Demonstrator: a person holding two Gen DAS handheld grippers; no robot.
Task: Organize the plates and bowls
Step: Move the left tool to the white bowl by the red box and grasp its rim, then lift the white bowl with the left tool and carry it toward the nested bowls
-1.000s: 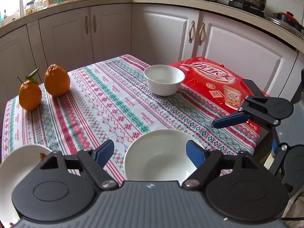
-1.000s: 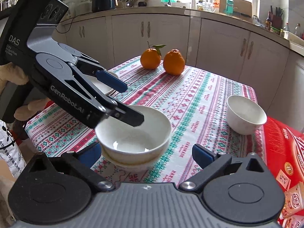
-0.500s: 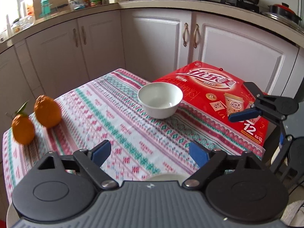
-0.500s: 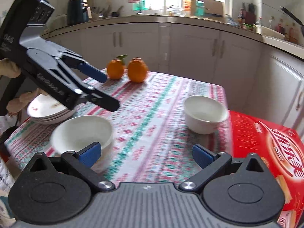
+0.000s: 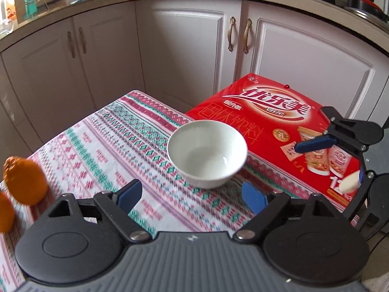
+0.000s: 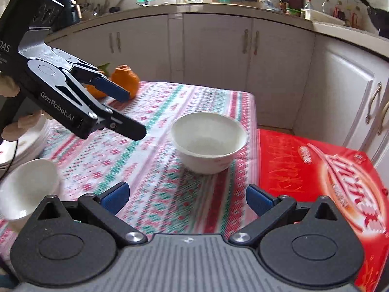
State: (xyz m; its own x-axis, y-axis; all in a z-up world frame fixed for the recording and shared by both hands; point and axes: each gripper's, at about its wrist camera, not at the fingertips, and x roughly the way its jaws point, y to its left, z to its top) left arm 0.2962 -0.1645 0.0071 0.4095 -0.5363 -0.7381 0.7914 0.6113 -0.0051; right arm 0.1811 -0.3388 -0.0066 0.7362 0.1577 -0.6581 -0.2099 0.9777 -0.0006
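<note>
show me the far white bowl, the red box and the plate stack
far white bowl [image 6: 207, 143], right wrist view, inside of bowl
red box [image 5: 274, 112], left wrist view, printed top
plate stack [image 6: 29, 143], right wrist view, rim

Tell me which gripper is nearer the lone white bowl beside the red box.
Left, slightly. The left gripper faces the bowl closely; the right gripper sits somewhat farther back.

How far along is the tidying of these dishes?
Partway, it seems. A stack of plates sits at the table's left edge with one bowl near it. Both tongs, left and right, are open and empty. The far bowl by the red box remains.
</note>
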